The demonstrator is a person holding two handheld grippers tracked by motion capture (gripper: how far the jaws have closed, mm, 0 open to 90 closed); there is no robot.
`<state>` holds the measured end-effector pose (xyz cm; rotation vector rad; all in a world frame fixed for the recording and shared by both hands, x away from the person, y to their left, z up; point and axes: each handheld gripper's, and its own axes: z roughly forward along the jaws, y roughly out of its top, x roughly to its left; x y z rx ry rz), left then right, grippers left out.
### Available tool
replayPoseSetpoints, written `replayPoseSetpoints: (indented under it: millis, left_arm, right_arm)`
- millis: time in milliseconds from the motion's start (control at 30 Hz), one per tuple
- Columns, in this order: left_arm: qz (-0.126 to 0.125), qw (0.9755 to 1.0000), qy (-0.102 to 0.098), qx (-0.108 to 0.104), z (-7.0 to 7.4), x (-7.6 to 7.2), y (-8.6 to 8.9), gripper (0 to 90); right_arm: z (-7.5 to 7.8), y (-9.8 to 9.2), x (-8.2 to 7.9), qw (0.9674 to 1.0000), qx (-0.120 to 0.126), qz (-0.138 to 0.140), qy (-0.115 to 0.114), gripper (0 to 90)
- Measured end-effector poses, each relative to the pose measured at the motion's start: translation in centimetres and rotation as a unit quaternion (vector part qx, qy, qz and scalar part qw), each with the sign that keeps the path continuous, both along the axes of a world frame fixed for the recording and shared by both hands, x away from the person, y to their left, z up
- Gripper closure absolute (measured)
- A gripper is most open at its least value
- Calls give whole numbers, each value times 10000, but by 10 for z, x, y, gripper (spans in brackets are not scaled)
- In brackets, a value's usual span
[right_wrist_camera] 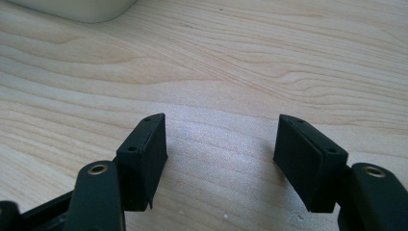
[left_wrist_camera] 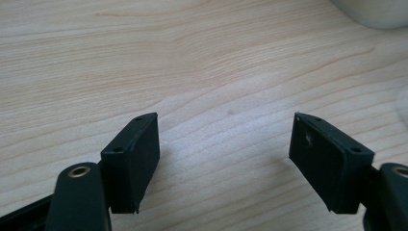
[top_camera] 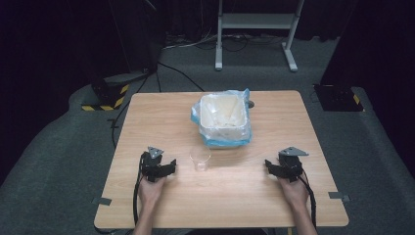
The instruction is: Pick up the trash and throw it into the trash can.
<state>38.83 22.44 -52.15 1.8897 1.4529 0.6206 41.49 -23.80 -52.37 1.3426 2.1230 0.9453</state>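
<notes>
**Both grippers rest open on the table, a clear cup between them**

On the wooden table (top_camera: 147,122) a small clear plastic cup (top_camera: 199,159) stands upright, near the middle of the near half. Just behind it sits a square white bin (top_camera: 224,117) lined with a blue-edged plastic bag (top_camera: 244,98); cup and bin are close but apart.

The left gripper (top_camera: 169,166) lies to the left of the cup, held by the person's left hand (top_camera: 149,191), its jaws pointing right toward the cup and stopping short of it. In the left gripper view the left gripper's (left_wrist_camera: 223,154) two black jaws stand wide apart over bare wood with nothing between them, and a pale blur at the right edge may be the cup.

The right gripper (top_camera: 270,166) lies well to the right of the cup, held by the right hand (top_camera: 295,193), its jaws pointing left. In the right gripper view the right gripper's (right_wrist_camera: 221,154) jaws are likewise spread, empty, low over the wood, with the bin's white corner (right_wrist_camera: 82,9) at the top left.

The cup lies between the two grippers, nearer the left one, touched by neither.
</notes>
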Motion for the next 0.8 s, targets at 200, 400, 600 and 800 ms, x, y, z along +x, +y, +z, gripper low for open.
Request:
replayPoseSetpoints:
  millis: [200, 400, 600, 800]
  left_arm:
    - [-46, 10000, 19, 32, 4, -4, -3, 255]
    - [-145, 9999, -29, -76, 11, -10, -5, 254]
    - [-160, 9995, -59, -255, 16, -14, -6, 281]
    - [-172, 9991, -66, -369, 20, -18, -6, 281]
  right_arm:
    - [0, 0, 0, 10000, 4, -2, 1, 356]
    - [0, 0, 0, 10000, 7, -1, -3, 356]
    - [0, 0, 0, 10000, 1, 3, 0, 356]
    - [0, 0, 0, 10000, 0, 1, -1, 356]
